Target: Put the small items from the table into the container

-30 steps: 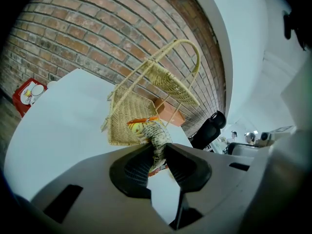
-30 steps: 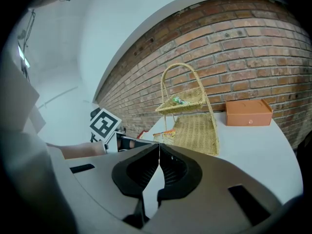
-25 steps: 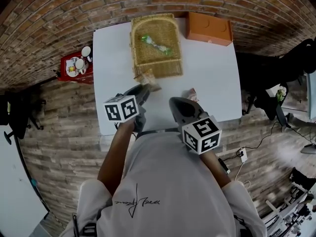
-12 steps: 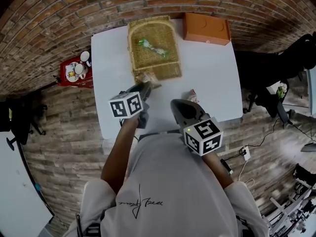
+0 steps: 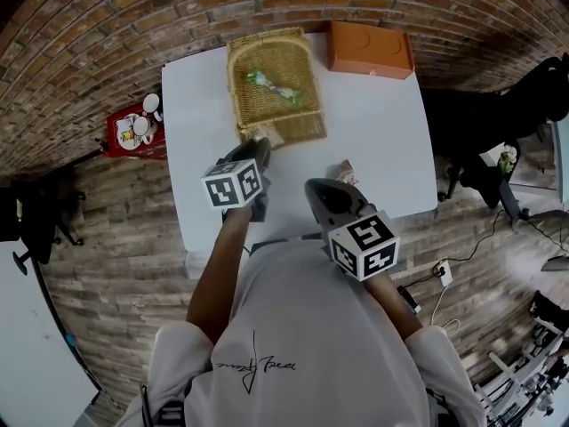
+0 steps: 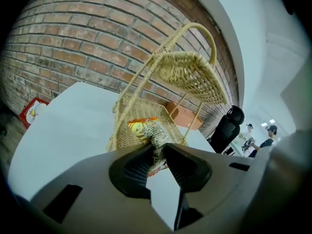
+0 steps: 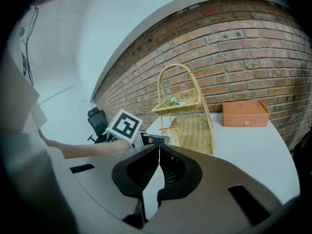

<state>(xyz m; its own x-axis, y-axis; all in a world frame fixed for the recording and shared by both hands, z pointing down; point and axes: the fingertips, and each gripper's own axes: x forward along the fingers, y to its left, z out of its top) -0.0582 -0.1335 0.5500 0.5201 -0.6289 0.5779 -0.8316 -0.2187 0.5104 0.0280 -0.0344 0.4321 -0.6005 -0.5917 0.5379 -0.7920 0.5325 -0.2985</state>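
The left tongs (image 6: pixel 157 150) stand partly closed, pads pressing on both sides of a printed snack packet (image 6: pixel 155 134). The packet stands upright between the pads, its top clear of the tips. In the head view these tongs (image 5: pixel 255 149) sit just left of frame centre, with the packet (image 5: pixel 264 135) at the near edge of the wicker basket (image 5: pixel 298 118). Whether the packet touches the wicker cannot be told.

The right tongs (image 7: pixel 158 147) are fully closed, pad against pad, with nothing between them. In the head view they (image 5: pixel 318 189) are held low of centre, over the near part of the white bench (image 5: pixel 373 132).

The basket (image 7: pixel 195 126) has two tiers under an arched handle and stands in the upper middle of the head view. A green wrapped item (image 5: pixel 274 84) lies on its upper tier. Something orange and yellow (image 6: pixel 138 125) shows in the lower tier, behind the held packet.

A second small packet (image 5: pixel 346 172) lies on the bench, right of centre, just beyond the right tongs' tip and well apart from the basket.

An orange box (image 5: pixel 369 50) stands at the bench's far edge, upper right, beside the basket but not touching it.
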